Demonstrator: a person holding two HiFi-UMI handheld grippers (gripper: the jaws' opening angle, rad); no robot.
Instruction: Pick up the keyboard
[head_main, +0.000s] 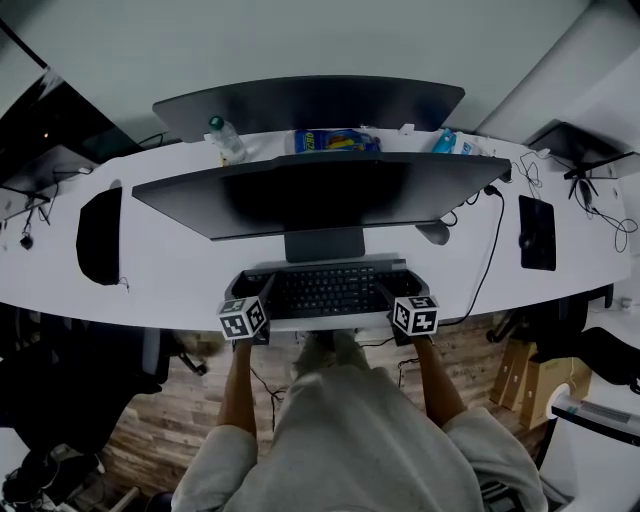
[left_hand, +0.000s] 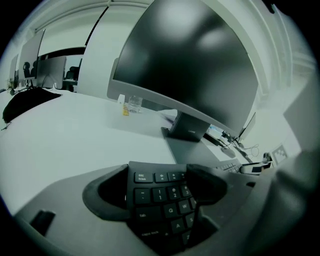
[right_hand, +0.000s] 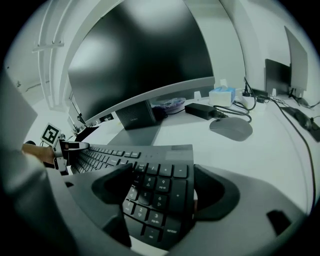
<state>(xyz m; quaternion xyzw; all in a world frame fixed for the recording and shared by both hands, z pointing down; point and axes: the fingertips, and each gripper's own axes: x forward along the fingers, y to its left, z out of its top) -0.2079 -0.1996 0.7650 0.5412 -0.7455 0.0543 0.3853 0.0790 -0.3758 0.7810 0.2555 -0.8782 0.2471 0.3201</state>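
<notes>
A black keyboard (head_main: 325, 290) lies on the white desk (head_main: 170, 270) in front of the monitor stand. My left gripper (head_main: 250, 290) sits at its left end and my right gripper (head_main: 402, 288) at its right end. In the left gripper view the gripper (left_hand: 157, 187) is open: one jaw lies outside the keyboard's (left_hand: 150, 202) left edge, the other over the number and letter keys. In the right gripper view the gripper (right_hand: 160, 187) is open around the number pad of the keyboard (right_hand: 150, 160), its right jaw against the keyboard's end.
A wide dark monitor (head_main: 320, 195) on a grey stand (head_main: 325, 243) looms just behind the keyboard. A grey mouse (right_hand: 231, 128) and cables lie to the right, with a black pad (head_main: 537, 232) farther right. A bottle (head_main: 228, 140) stands behind. The desk's front edge (head_main: 150, 318) runs beside my hands.
</notes>
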